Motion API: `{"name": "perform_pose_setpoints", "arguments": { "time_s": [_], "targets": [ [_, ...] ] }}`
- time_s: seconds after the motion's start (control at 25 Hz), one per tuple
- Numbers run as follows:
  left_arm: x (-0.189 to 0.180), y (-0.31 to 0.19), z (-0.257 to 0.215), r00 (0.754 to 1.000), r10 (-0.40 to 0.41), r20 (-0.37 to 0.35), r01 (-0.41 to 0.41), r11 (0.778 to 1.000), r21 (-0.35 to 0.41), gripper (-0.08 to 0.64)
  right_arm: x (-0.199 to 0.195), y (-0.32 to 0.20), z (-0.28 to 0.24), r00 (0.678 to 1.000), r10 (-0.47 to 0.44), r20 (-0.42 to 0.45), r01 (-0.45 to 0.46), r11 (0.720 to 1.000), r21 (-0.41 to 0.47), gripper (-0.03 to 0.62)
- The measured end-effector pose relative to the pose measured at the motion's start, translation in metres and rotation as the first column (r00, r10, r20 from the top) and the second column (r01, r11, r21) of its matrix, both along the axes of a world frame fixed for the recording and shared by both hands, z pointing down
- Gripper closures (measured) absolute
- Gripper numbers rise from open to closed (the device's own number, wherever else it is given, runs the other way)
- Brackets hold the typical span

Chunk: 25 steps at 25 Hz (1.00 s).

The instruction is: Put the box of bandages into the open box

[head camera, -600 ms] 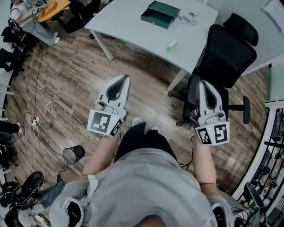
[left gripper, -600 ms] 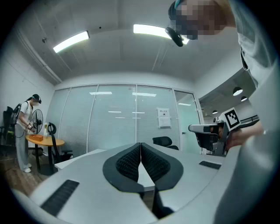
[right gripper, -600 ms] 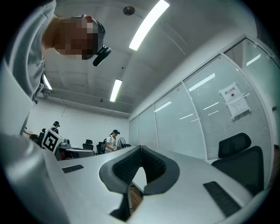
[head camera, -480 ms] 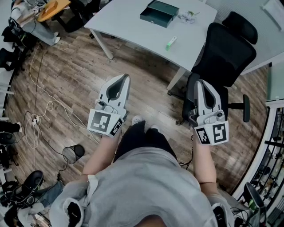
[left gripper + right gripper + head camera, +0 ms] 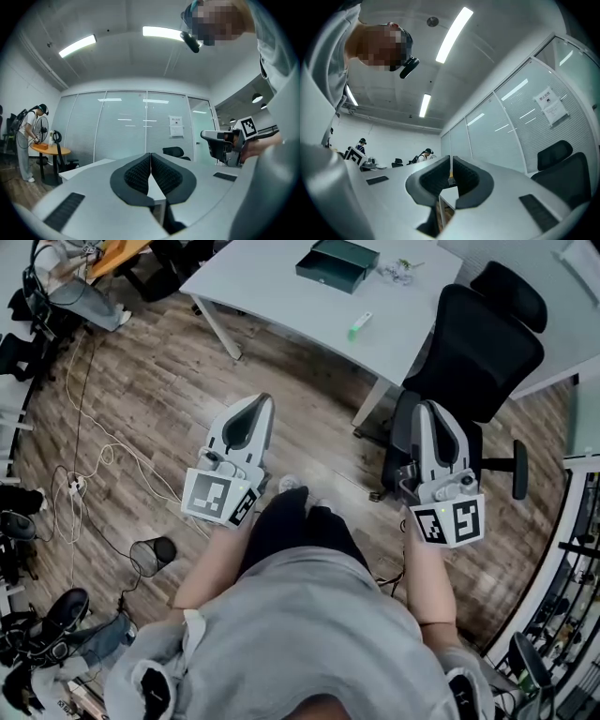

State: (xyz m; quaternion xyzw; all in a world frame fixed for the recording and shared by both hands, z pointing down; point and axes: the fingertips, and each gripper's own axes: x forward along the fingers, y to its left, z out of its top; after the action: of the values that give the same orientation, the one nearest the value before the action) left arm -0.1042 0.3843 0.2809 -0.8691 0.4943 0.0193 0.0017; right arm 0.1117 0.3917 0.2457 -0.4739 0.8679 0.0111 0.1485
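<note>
Head view, left to right: loose cables (image 5: 82, 460) trail over the wooden floor (image 5: 159, 399) at the left edge. The left gripper (image 5: 257, 402) is held over bare floor, pointing far toward the table (image 5: 272, 282). Its jaws are pressed together with nothing between them, as the left gripper view confirms (image 5: 150, 161).

Between both grippers and the table's near edge lies a clear band of floor, broken only by the slanted table leg (image 5: 217, 332) on the left.

The open box (image 5: 337, 263), dark green, sits on the far part of the table, open side up. The box of bandages (image 5: 360, 326) lies flat on the table near its near edge, well apart from the open box and nearer than it. Its long axis runs diagonally from near-left to far-right. Bare tabletop surrounds it on all sides.

The right gripper (image 5: 427, 407) also points far, jaws pressed together and empty, as the right gripper view shows (image 5: 451, 171). A black office chair (image 5: 483, 334) stands just beyond it, at the table's right end, narrowing the room on that side.
</note>
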Motion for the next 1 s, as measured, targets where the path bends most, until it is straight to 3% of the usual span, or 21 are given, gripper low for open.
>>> {"name": "perform_pose_setpoints", "arguments": {
  "time_s": [0.2, 0.4, 0.76, 1.0],
  "targets": [
    [0.002, -0.021, 0.003, 0.999, -0.011, 0.038, 0.01, 1.0, 0.015, 0.54, -0.001, -0.025, 0.001, 1.0, -0.004, 0.013, 0.004, 1.0, 0.007, 0.54],
    [-0.001, -0.066, 0.002, 1.0, 0.011, 0.005, -0.011, 1.0, 0.026, 0.54, -0.005, -0.062, -0.001, 1.0, 0.017, -0.011, -0.016, 1.0, 0.025, 0.54],
    [-0.031, -0.197, -0.024, 0.997, 0.07, -0.028, -0.068, 0.996, 0.054, 0.54, -0.058, -0.187, -0.026, 0.999, -0.013, -0.034, 0.015, 0.999, 0.041, 0.54],
    [-0.04, -0.272, -0.02, 0.992, 0.125, -0.013, -0.124, 0.991, 0.04, 0.54, -0.068, -0.258, -0.023, 1.0, 0.026, -0.016, -0.026, 1.0, 0.015, 0.54]
  ]
}}
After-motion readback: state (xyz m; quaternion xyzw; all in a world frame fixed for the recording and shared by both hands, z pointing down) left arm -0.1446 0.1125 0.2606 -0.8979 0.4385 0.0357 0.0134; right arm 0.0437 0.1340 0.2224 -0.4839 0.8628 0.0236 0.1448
